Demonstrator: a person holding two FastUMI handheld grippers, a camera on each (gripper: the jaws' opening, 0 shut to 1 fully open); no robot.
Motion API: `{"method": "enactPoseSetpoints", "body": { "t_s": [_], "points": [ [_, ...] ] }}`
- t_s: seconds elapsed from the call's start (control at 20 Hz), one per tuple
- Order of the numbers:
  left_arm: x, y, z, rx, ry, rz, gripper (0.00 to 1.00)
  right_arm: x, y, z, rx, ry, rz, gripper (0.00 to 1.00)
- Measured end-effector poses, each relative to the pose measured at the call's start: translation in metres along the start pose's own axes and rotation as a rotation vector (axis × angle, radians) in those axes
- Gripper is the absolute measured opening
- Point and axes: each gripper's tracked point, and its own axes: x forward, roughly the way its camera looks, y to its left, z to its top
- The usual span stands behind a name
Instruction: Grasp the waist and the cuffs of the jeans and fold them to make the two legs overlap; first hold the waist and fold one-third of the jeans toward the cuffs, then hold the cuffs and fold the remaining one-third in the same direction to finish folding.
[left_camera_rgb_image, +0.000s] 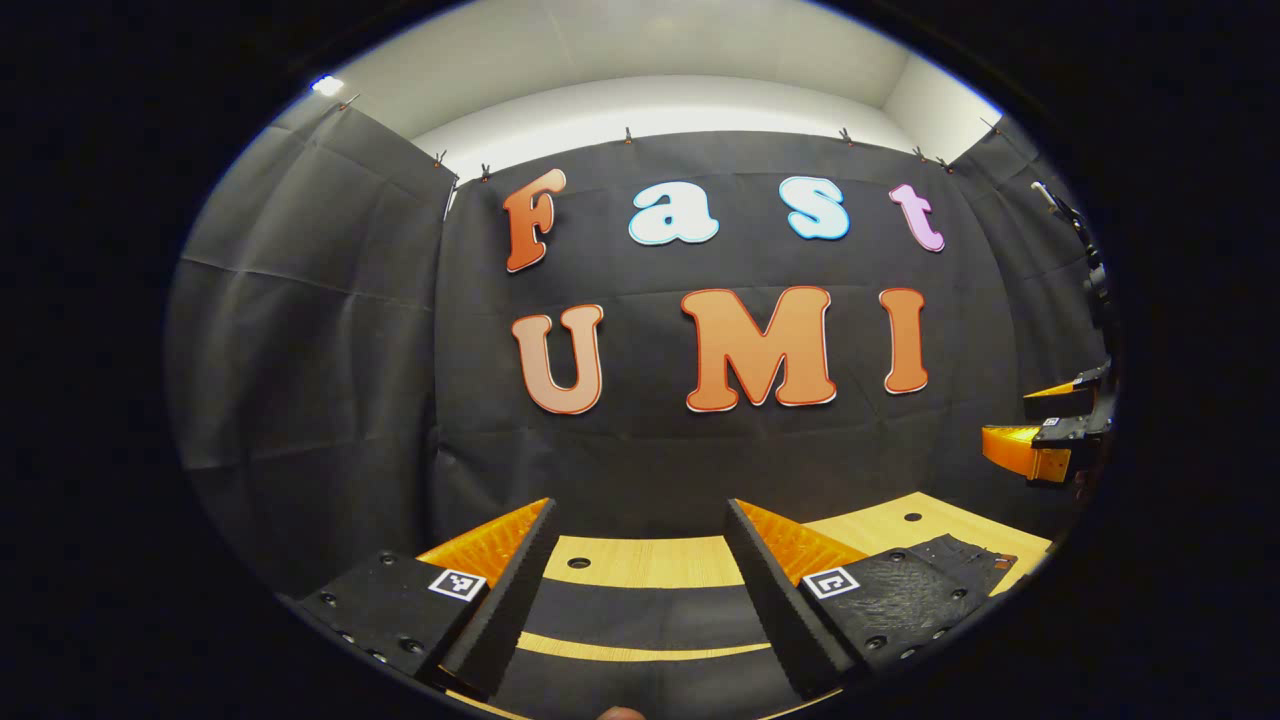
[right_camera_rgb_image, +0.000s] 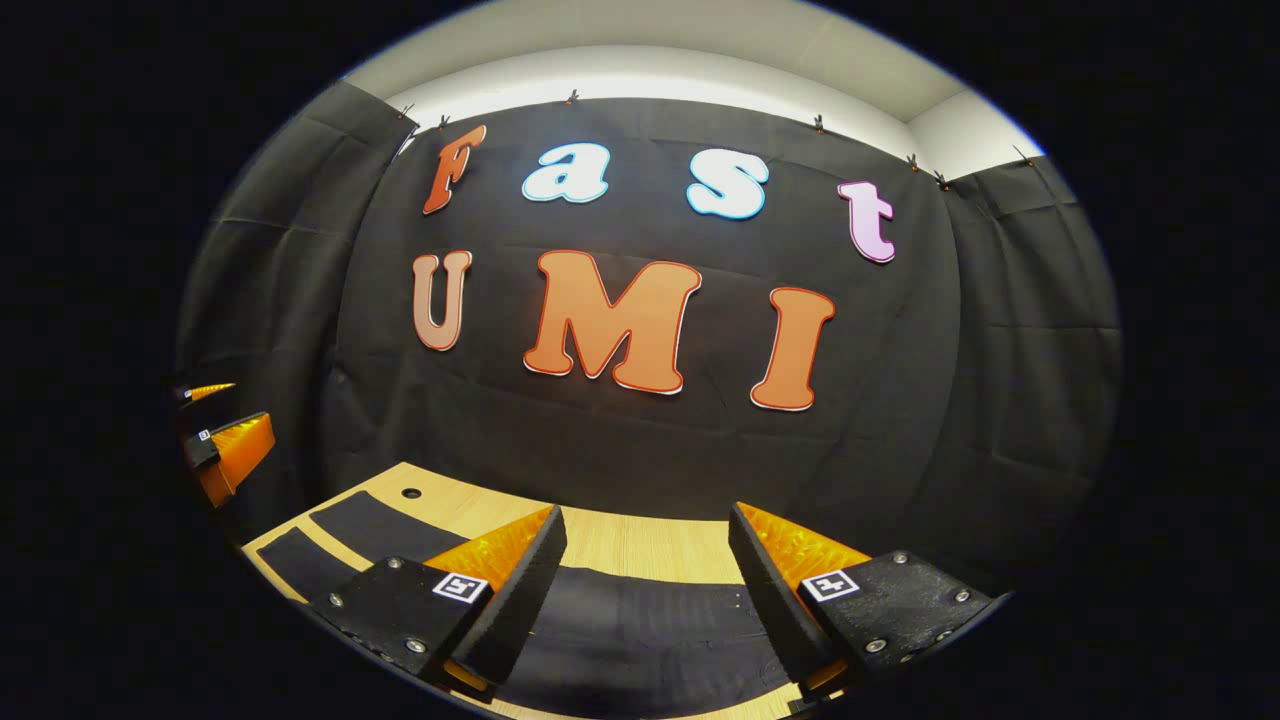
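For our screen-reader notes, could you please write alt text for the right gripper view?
The right hand-held gripper hovers open above dark jeans lying flat on a wooden table. The left hand-held gripper shows at the left edge, in front of a black cloth wall.

Jeans (left_camera_rgb_image: 640, 615) were black, plain, laid flat as dark bands across table; same black in right gripper view (right_camera_rgb_image: 640, 625), faint woven texture. Waist end (left_camera_rgb_image: 965, 560) black, small reddish patch at edge. Table (left_camera_rgb_image: 650, 560) was light wood, pale yellow grain, dotted with small dark round holes. Booth wall cloth (left_camera_rgb_image: 330, 330) was black, creased. Upper wall and ceiling (left_camera_rgb_image: 650, 60) were white-grey. Square black-and-white markers (left_camera_rgb_image: 457, 584) sat on gripper bodies.
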Motion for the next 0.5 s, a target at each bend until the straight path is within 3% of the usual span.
{"method": "enactPoseSetpoints", "body": {
  "t_s": [0.2,0.5],
  "points": [
    [0.020,0.003,0.001,-0.014,0.015,0.047,1.00,0.023,-0.018,-0.005,0.041,0.002,0.003,0.98],
    [0.042,0.038,-0.058,-0.082,0.210,0.192,0.99,0.045,-0.071,-0.051,0.078,0.122,-0.046,0.98]
  ]
}}
